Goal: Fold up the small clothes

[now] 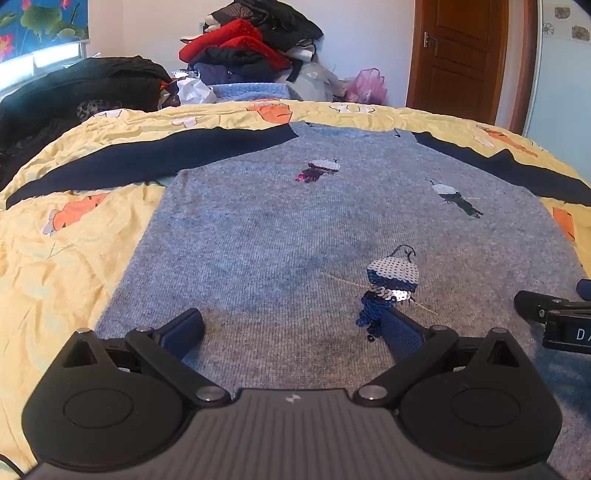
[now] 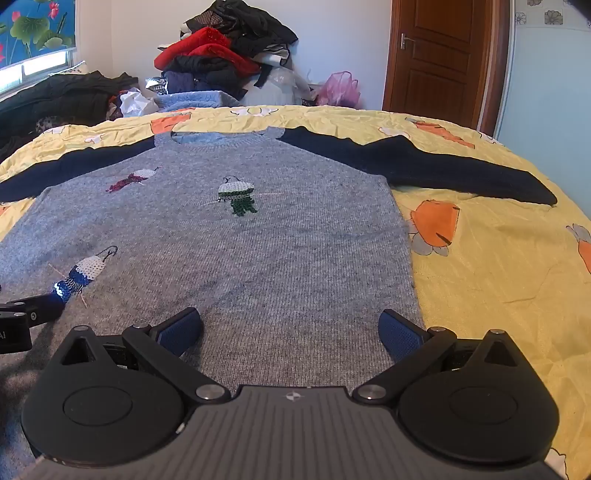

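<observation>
A grey sweater [image 1: 295, 229] with dark navy sleeves lies spread flat, front up, on a bed covered by a yellow sheet [image 1: 55, 258] printed with orange and white flowers. It fills the middle of both views, its round neckline toward the top of the frame and its hem near the cameras. The left sleeve [image 1: 147, 155] stretches toward the left edge of the left wrist view, and the right sleeve [image 2: 424, 166] reaches toward the right edge of the right wrist view.

Three sequin figures decorate the chest: a red one [image 1: 317, 170], a green one [image 2: 238, 195] and a blue one [image 1: 388, 291].

The left claw [image 1: 291, 328] sits low over the hem area, its blue-padded fingers spread wide with nothing between them. The right claw [image 2: 290, 326] is likewise released and grasping nothing, over the lower right part of the sweater, with its right finger close to the garment's side edge. Each claw shows at the side edge of the other's view, so the two are just beside each other.

Beyond the bed, at the top centre, stands a pile of clothes [image 1: 251, 44] in red, black and blue. A brown wooden door [image 2: 439, 55] is at the upper right, and a lotus-print blind [image 1: 40, 26] is at the upper left.
</observation>
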The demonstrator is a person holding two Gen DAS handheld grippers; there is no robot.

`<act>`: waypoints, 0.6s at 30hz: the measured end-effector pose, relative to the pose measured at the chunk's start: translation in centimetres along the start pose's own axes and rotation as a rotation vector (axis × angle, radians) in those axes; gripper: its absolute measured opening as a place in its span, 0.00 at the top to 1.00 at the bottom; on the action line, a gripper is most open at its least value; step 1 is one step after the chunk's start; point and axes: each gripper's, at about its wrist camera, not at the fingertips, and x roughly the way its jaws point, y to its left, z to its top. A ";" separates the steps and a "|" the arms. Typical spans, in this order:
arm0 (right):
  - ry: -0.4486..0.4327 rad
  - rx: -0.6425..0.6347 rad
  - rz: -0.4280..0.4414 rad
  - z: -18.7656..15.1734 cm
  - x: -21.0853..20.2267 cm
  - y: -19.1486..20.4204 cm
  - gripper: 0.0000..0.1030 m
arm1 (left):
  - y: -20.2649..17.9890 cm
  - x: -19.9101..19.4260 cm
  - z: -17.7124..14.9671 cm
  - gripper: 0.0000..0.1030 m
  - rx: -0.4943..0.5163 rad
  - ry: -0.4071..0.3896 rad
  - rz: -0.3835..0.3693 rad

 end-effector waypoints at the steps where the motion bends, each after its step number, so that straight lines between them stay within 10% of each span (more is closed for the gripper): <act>1: -0.001 0.000 0.000 0.0 0.0 0.0 0.00 | 0.0 0.0 0.0 0.00 0.000 0.000 0.000; 18: -0.001 0.000 0.000 0.0 0.0 0.0 0.00 | 0.2 -0.2 0.1 0.00 0.014 0.009 0.000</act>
